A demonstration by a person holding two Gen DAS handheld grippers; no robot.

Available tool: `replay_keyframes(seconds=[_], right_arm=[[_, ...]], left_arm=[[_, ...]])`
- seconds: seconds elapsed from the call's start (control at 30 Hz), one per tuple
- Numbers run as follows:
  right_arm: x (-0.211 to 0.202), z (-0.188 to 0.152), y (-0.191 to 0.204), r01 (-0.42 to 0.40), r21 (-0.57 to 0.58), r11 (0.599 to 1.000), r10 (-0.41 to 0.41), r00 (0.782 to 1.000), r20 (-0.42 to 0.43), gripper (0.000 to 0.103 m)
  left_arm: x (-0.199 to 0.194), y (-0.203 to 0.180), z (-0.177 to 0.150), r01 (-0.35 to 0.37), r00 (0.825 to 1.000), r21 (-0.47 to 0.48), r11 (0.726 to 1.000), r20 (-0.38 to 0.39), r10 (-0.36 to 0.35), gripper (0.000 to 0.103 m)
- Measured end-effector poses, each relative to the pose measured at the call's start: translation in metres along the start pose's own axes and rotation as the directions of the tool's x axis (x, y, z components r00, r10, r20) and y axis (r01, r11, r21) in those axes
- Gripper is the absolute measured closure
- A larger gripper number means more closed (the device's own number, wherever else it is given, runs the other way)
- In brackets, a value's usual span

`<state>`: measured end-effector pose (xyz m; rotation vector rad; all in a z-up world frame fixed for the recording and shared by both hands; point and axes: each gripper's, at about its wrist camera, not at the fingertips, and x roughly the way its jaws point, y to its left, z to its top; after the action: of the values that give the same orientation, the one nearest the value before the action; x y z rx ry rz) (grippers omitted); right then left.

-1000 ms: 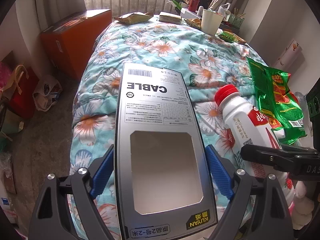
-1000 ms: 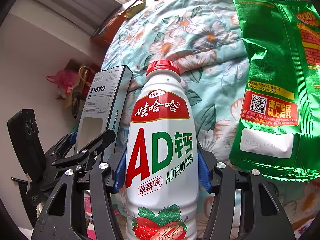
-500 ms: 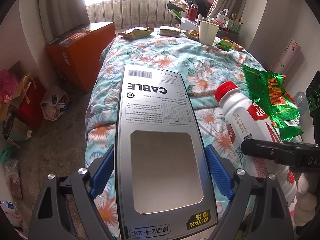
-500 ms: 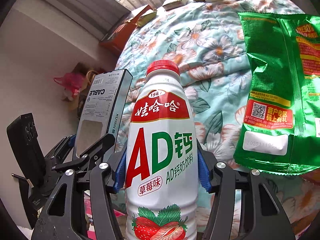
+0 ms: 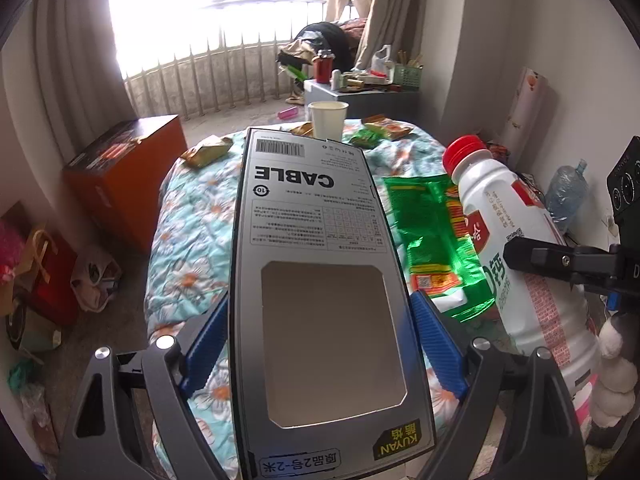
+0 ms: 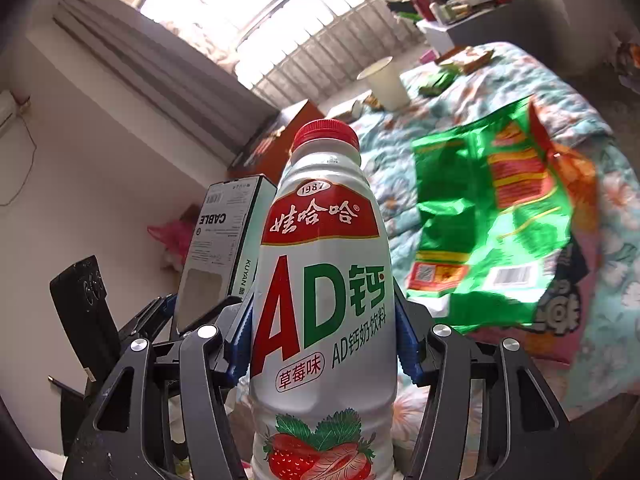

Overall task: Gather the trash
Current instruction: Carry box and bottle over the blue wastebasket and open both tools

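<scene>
- The left gripper (image 5: 320, 344) is clamped on the cable box (image 5: 316, 264); its blue pads press the two long sides of the box; the long axis of the box runs forward along the fingers.
- The right gripper (image 6: 324, 344) is clamped on the milk bottle (image 6: 320, 300); the red cap points forward and up, away from the hand.
- Both things are held above the near end of the bed (image 5: 192, 216), side by side; the bottle is at the right of the box.
- The green snack bag (image 6: 492, 220) lies flat on the bed, ahead and below; I judge the right gripper is nearer to it, but both are full.
- No bin is visible, so the direction of the drop I cannot tell.
</scene>
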<state>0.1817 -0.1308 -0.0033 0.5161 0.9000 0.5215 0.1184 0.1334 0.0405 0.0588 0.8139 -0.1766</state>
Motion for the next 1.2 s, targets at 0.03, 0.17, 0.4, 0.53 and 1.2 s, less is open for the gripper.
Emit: replay_keyframes(seconds=[0.03, 0.17, 0.4, 0.53, 1.2], right_arm=[[-0.018, 0.002, -0.010, 0.009, 0.021, 1.000, -0.009, 0.999, 0.043, 0.048], [-0.097, 0.001, -0.063, 0.073, 0.148, 0.986, -0.106, 0.968, 0.226, 0.048], [-0.208, -0.039, -0.174, 0.220, 0.472, 0.854, -0.413, 0.839, 0.355, 0.048], [-0.231, -0.056, -0.231, 0.207, 0.612, 0.763, -0.494, 0.797, 0.346, 0.048], [-0.174, -0.054, -0.495, 0.011, 0.902, 0.433, -0.481, 0.849, 0.220, 0.036]], left_arm=[[-0.001, -0.013, 0.008, 0.025, 1.000, 0.025, 0.999, 0.011, -0.025, 0.018], [0.005, -0.071, 0.044, 0.186, 0.982, 0.105, 0.977, 0.011, -0.188, 0.018], [0.049, -0.206, 0.094, 0.473, 0.881, 0.272, 0.838, -0.151, -0.448, 0.018], [0.099, -0.299, 0.103, 0.540, 0.839, 0.365, 0.759, -0.307, -0.449, 0.018], [0.337, -0.550, 0.119, 0.655, 0.682, 0.187, 0.733, -0.565, -0.465, 0.013]])
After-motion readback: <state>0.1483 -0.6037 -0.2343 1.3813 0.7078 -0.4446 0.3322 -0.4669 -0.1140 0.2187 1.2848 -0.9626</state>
